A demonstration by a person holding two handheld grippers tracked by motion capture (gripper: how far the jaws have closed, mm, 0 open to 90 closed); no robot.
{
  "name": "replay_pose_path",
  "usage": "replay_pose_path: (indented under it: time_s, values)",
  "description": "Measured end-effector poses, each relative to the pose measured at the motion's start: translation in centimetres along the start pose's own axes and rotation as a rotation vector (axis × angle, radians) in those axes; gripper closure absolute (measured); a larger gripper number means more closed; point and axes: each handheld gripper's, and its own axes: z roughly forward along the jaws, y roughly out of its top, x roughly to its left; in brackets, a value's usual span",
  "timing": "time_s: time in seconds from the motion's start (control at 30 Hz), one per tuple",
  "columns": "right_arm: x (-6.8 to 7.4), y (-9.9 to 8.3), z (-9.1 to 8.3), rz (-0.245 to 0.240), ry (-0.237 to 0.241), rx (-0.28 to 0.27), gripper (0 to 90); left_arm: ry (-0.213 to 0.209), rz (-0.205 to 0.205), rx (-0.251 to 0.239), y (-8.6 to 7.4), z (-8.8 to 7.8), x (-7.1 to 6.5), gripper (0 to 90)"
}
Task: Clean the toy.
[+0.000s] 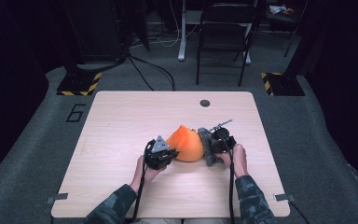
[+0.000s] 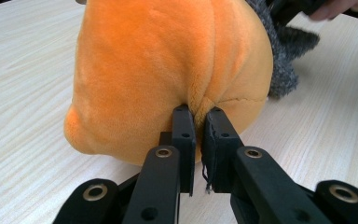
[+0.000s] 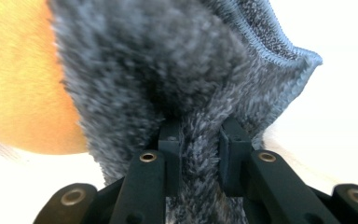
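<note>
Person's hands are working near the table's [image 1: 121, 196] front edge. Left gripper [image 2: 198, 119] is pinching a fold of the orange plush [image 2: 168, 70], jaws clamped on it; right gripper [image 3: 199, 133] is clamping the grey fuzzy cloth [image 3: 177, 60] against the plush's far side. Both look light, soft, squashy: grab seams or folds. High view is showing them mid-table; gripper views are showing the pinches.

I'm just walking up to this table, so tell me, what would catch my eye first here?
The bright orange plush toy near the middle of the wooden table stands out first. The left gripper pinches a fold of its fabric from one side. On its other side, the right gripper is clamped on a fuzzy grey cloth that lies against the plush.
</note>
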Motion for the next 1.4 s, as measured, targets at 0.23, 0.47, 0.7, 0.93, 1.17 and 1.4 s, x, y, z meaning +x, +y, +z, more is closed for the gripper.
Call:
replay_pose_path:
  time_s: [0.23, 0.47, 0.7, 0.93, 1.17, 1.4]
  values:
    - [0.9, 1.3, -3.6, -0.038, -0.002, -0.114, 74.7, -0.004, 0.003, 0.004, 0.0, 0.0, 0.0, 83.5]
    - [4.0, 2.4, -5.7, -0.130, 0.037, -0.203, 74.6, 0.001, 0.005, 0.002, 0.0, 0.0, -0.1, 83.3]
    - [4.6, 2.2, -3.6, -0.151, 0.013, -0.152, 74.9, -0.007, 0.012, 0.011, 0.0, 0.0, -0.1, 78.2]
    - [4.3, 2.0, -3.3, -0.138, 0.018, -0.157, 75.0, 0.058, 0.090, 0.038, 0.5, -0.1, -0.9, 55.8]
    - [3.9, 1.9, -3.2, -0.124, 0.035, -0.164, 75.0, 0.119, 0.116, 0.054, 0.3, 0.2, -0.8, 49.4]
    - [4.1, 2.0, -3.3, -0.122, 0.047, -0.180, 74.7, 0.117, 0.098, 0.035, -0.6, 0.6, -0.3, 75.8]
